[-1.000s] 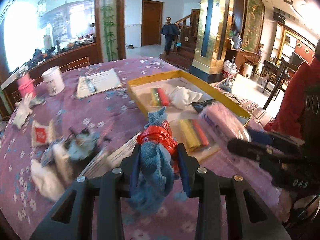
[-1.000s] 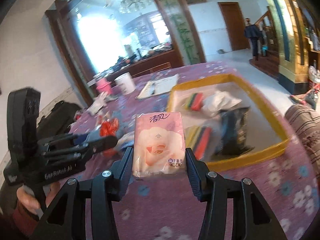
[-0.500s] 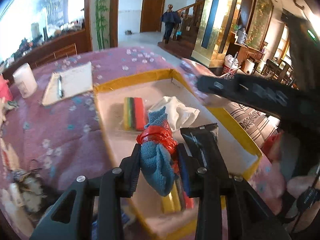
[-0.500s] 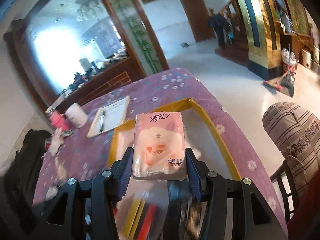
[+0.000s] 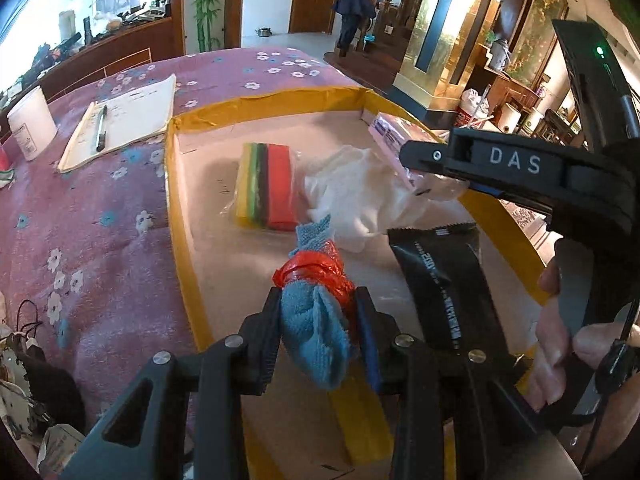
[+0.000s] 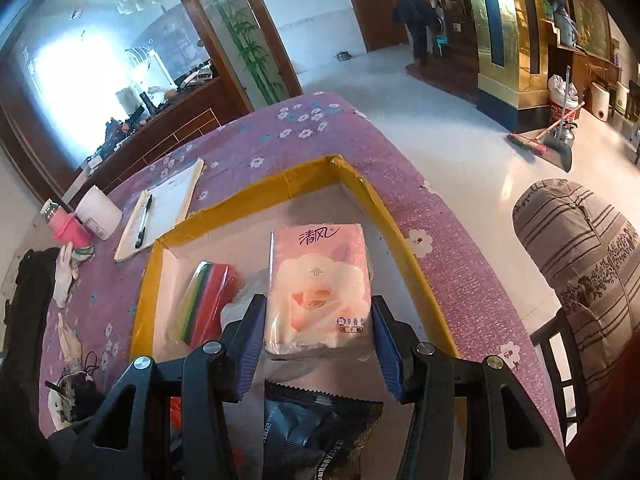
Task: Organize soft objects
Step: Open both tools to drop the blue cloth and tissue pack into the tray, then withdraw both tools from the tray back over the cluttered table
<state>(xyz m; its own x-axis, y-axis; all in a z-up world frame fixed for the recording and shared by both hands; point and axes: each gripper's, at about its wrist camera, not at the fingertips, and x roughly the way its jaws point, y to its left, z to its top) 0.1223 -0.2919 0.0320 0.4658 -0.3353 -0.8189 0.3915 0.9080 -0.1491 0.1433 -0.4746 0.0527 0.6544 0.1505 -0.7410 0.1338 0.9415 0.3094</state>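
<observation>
My left gripper (image 5: 318, 320) is shut on a rolled blue cloth (image 5: 316, 332) bound with red plastic, held over the near part of the yellow-edged tray (image 5: 176, 208). My right gripper (image 6: 318, 332) is shut on a pink tissue pack (image 6: 320, 280), held over the tray's (image 6: 384, 216) far right corner. In the left wrist view the right gripper (image 5: 424, 168) reaches in from the right with the pack (image 5: 390, 136) above a white cloth (image 5: 356, 196). Inside the tray lie a striped colourful pack (image 5: 266, 184), the white cloth and a black packet (image 5: 448, 292).
A notepad with a pen (image 5: 120, 120) and a white cup (image 5: 28, 122) sit on the purple flowered tablecloth (image 5: 92, 232) left of the tray. Loose small items (image 5: 24, 364) lie at the near left. A striped cushion on a chair (image 6: 580, 256) stands off the table's right edge.
Both grippers have moved from the near side of the table out over the tray, each carrying its load. The right gripper now reaches further in, toward the tray's far right corner.
</observation>
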